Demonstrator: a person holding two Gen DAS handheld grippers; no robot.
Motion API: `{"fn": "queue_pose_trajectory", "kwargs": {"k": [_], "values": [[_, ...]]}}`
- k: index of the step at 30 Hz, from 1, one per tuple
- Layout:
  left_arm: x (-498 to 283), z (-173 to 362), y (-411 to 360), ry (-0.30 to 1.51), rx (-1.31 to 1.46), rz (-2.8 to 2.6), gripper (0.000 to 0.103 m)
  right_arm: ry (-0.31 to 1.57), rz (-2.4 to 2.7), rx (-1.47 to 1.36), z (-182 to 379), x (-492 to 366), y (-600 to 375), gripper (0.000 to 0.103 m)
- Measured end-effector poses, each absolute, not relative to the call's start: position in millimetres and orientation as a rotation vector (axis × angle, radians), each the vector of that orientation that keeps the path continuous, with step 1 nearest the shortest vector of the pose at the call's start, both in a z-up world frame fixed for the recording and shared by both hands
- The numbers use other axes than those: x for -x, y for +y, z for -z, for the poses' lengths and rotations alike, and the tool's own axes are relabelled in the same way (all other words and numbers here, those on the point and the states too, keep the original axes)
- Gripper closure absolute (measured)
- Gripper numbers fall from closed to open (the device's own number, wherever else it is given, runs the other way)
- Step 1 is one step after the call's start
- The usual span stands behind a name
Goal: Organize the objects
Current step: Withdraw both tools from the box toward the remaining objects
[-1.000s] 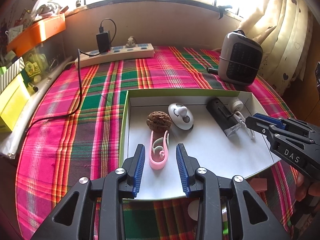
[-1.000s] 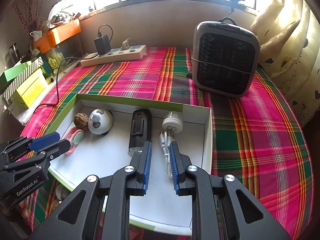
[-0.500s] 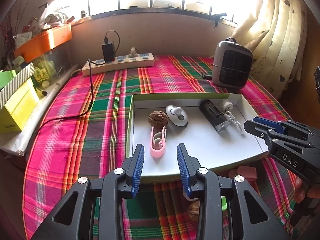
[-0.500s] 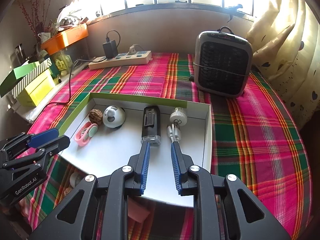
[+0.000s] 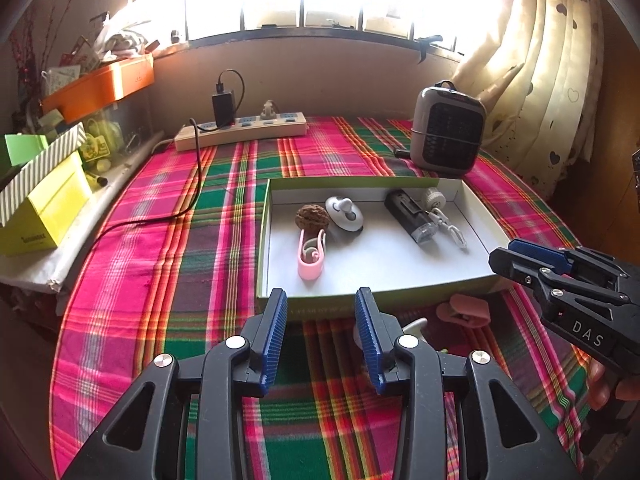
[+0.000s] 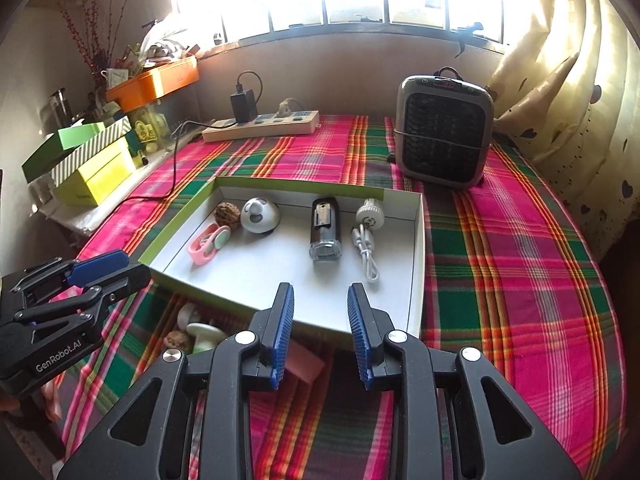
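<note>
Right wrist view: shallow white box [image 6: 416, 264], green rim; five small items inside

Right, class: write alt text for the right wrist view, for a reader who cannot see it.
An empty right claw, jaws opening, hangs over the near edge of a white tray on a plaid cloth. The tray holds a walnut, pink clip, white dome, black device and white cable.

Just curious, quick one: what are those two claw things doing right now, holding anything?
Left gripper: opening, nothing between its jaws.
Right gripper: opening too, nothing held.
</note>
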State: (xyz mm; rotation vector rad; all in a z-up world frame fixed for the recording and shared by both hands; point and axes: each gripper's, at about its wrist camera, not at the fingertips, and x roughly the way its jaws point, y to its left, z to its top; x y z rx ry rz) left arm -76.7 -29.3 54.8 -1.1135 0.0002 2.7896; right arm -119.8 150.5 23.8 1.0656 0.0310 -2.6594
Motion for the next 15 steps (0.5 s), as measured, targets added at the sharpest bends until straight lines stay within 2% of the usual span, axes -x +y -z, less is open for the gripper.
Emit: {"fn": "queue_pose_trajectory", "kwargs": {"k": [2, 5, 12, 15], "values": [[72, -54, -31, -0.024, 1.110, -2.783, 0.069, 0.035, 2.656, -1.055, -23, 113, 151, 0.074], [64, -54, -35, -0.060, 1.097, -2.772, 0.067, 0.036, 2.647, -1.054, -21, 105, 154, 0.067], [56, -43, -36, -0.123, 1.116, -2.698, 0.064, 0.033, 2.611, -1.075, -11, 95, 158, 0.066], [57, -34, -35, -0.143, 1.152, -2.650, 0.062, 0.044, 2.580, -1.087, -4, 93, 156, 0.062]]}}
